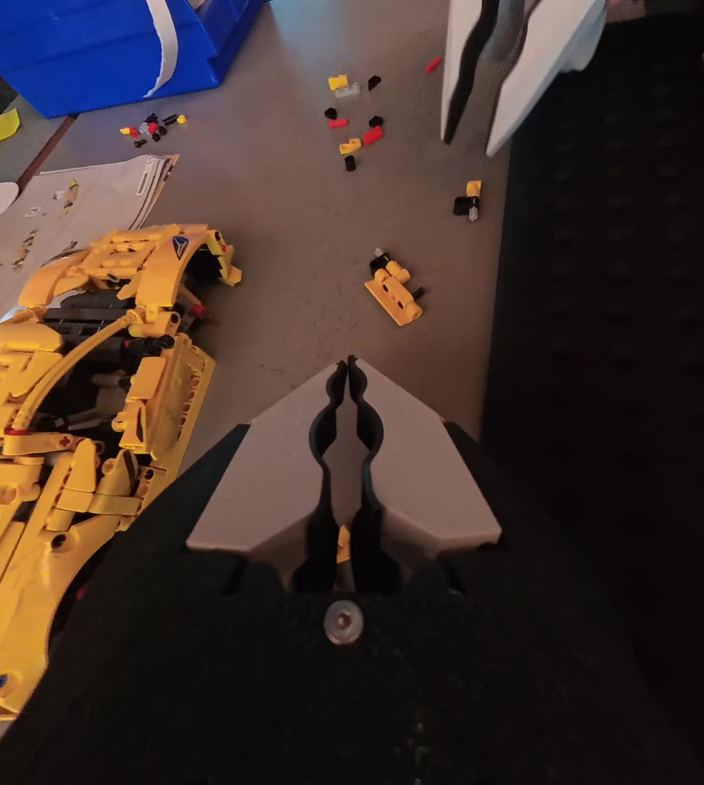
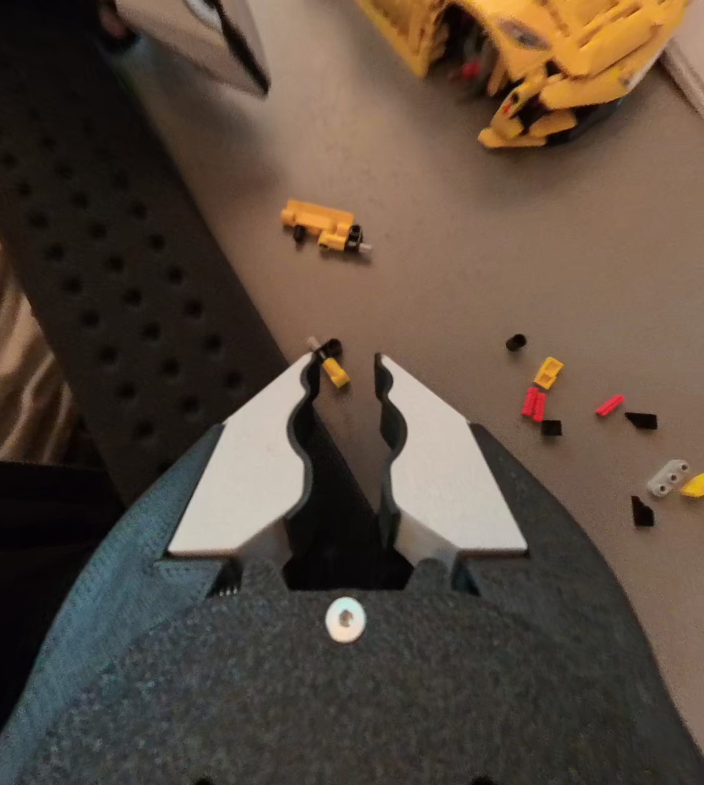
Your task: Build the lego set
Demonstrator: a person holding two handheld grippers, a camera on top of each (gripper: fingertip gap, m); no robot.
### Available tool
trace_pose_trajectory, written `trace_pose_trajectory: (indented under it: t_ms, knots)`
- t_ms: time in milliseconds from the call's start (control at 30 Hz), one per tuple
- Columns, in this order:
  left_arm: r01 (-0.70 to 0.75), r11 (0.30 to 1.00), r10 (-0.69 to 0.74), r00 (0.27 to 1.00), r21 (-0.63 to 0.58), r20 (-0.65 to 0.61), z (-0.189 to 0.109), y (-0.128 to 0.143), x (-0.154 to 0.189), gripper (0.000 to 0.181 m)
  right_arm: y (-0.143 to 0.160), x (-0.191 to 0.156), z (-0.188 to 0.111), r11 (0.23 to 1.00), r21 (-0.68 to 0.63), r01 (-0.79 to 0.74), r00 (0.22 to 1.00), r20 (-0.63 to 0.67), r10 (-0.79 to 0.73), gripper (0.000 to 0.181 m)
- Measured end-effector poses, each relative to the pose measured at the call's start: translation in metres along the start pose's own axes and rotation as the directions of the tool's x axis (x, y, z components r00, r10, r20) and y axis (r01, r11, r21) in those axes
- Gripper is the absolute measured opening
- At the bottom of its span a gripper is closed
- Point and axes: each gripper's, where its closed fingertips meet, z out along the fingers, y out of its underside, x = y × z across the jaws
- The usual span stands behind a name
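Note:
The partly built yellow lego car (image 1: 87,382) lies on the grey table to the left of my left gripper (image 1: 348,365). The left gripper is shut, tips touching, above bare table; a bit of yellow shows deep between its fingers. A yellow sub-assembly (image 1: 395,293) lies just ahead of it. My right gripper (image 2: 344,359) is open and empty, low over the table. A small yellow-and-black piece (image 2: 333,365) lies beside its left fingertip. The sub-assembly (image 2: 320,227) and the car (image 2: 554,63) lie beyond it. The right gripper also shows in the left wrist view (image 1: 469,144).
Loose red, black, yellow and grey pieces (image 1: 354,123) are scattered mid-table, also in the right wrist view (image 2: 545,395). A second small cluster (image 1: 153,125) lies near the instruction booklet (image 1: 99,191). A blue bin (image 1: 87,51) stands behind. A black perforated mat (image 1: 618,297) borders the table. There is about 15 cm between the tips of the two grippers.

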Motion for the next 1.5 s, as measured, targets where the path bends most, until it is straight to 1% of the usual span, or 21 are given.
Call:
trace_pose_trajectory:
  t_ms: [100, 233, 300, 333, 400, 533, 600, 700, 767, 833, 867, 900, 967, 1067, 1133, 1200, 1267, 1333, 1367, 1433, 1500]
  knots:
    - [0.005, 1.000, -0.005, 1.000, 0.016, 0.000, -0.001, -0.003, 0.000, 0.001, 0.011, -0.001, 0.012, 0.990, -0.100, 0.100, 0.994, -0.031, -0.103, 0.023]
    - [0.005, 0.999, -0.004, 1.000, 0.032, -0.013, -0.003, -0.005, 0.003, 0.001, 0.015, -0.004, 0.022, 0.985, -0.149, 0.087, 0.996, 0.046, -0.081, 0.017]
    - [-0.010, 0.999, 0.012, 0.999, 0.044, -0.039, -0.003, -0.008, 0.010, 0.001, 0.015, -0.003, 0.023, 0.979, -0.161, 0.125, 0.992, 0.032, -0.121, 0.007]
    - [-0.021, 0.998, 0.024, 0.998, 0.052, -0.058, -0.003, -0.009, 0.015, 0.003, 0.013, -0.001, 0.024, 0.974, -0.164, 0.158, 0.987, 0.014, -0.157, 0.007]
    - [-0.049, 0.997, 0.055, 0.995, 0.063, -0.089, -0.002, -0.011, 0.024, 0.007, 0.000, -0.001, 0.029, 0.966, -0.139, 0.219, 0.975, -0.018, -0.223, 0.007]
    - [-0.083, 0.994, 0.091, 0.989, 0.069, -0.115, 0.000, -0.013, 0.032, 0.015, -0.045, -0.035, 0.051, 0.945, 0.007, 0.327, 0.941, 0.094, -0.326, 0.007]
    - [-0.093, 0.992, 0.103, 0.987, 0.080, -0.124, -0.001, -0.015, 0.035, 0.016, -0.058, -0.047, 0.064, 0.926, 0.024, 0.377, 0.918, 0.119, -0.378, 0.007]
    - [-0.099, 0.993, 0.106, 0.986, 0.062, -0.130, 0.001, -0.011, 0.036, 0.017, -0.081, -0.050, 0.073, 0.888, 0.075, 0.453, 0.888, 0.051, -0.457, 0.007]
    - [-0.024, 0.996, 0.033, 0.993, 0.081, -0.117, -0.003, -0.015, 0.027, 0.018, -0.092, -0.045, 0.072, 0.869, 0.103, 0.484, 0.875, -0.030, -0.484, 0.008]
    - [0.162, 0.978, -0.144, 0.980, 0.132, -0.138, -0.011, -0.023, 0.011, 0.017, -0.102, -0.039, 0.065, 0.845, 0.160, 0.510, 0.860, -0.125, -0.495, 0.008]
    - [0.264, 0.953, -0.239, 0.957, 0.147, -0.166, -0.014, -0.025, 0.003, 0.019, -0.106, -0.035, 0.061, 0.829, 0.175, 0.531, 0.845, -0.183, -0.502, 0.008]
    - [0.357, 0.921, -0.320, 0.921, 0.156, -0.221, -0.017, -0.028, -0.001, 0.026, -0.110, -0.037, 0.057, 0.811, 0.190, 0.553, 0.829, -0.225, -0.513, 0.007]
    - [0.511, 0.841, -0.437, 0.835, 0.179, -0.334, -0.024, -0.037, -0.004, 0.028, -0.119, -0.043, 0.052, 0.771, 0.220, 0.598, 0.793, -0.304, -0.528, 0.007]
    - [0.640, 0.746, -0.508, 0.726, 0.185, -0.463, -0.034, -0.045, -0.006, 0.026, -0.131, -0.047, 0.046, 0.721, 0.225, 0.655, 0.739, -0.389, -0.550, 0.007]
    - [0.689, 0.709, -0.523, 0.656, 0.150, -0.544, -0.038, -0.049, -0.001, 0.026, -0.140, -0.052, 0.040, 0.689, 0.269, 0.673, 0.727, -0.416, -0.547, 0.007]
    - [0.714, 0.686, -0.515, 0.613, 0.140, -0.599, -0.043, -0.053, 0.003, 0.020, -0.145, -0.058, 0.039, 0.658, 0.305, 0.688, 0.718, -0.416, -0.558, 0.007]
    - [0.709, 0.690, -0.506, 0.616, 0.145, -0.604, -0.044, -0.054, 0.004, 0.008, -0.147, -0.060, 0.040, 0.634, 0.304, 0.711, 0.696, -0.438, -0.570, 0.007]
    - [0.696, 0.702, -0.503, 0.633, 0.150, -0.588, -0.044, -0.052, 0.004, 0.007, -0.147, -0.060, 0.041, 0.622, 0.297, 0.725, 0.679, -0.456, -0.575, 0.007]
    - [0.694, 0.705, -0.503, 0.634, 0.144, -0.587, -0.044, -0.051, 0.005, 0.007, -0.146, -0.061, 0.042, 0.626, 0.300, 0.720, 0.685, -0.451, -0.572, 0.007]
    - [0.704, 0.697, -0.503, 0.616, 0.136, -0.607, -0.046, -0.053, 0.006, 0.007, -0.147, -0.062, 0.040, 0.653, 0.347, 0.673, 0.734, -0.424, -0.531, 0.008]
    - [0.714, 0.687, -0.501, 0.603, 0.138, -0.621, -0.049, -0.054, 0.005, 0.007, -0.150, -0.061, 0.031, 0.667, 0.422, 0.615, 0.784, -0.416, -0.460, 0.016]
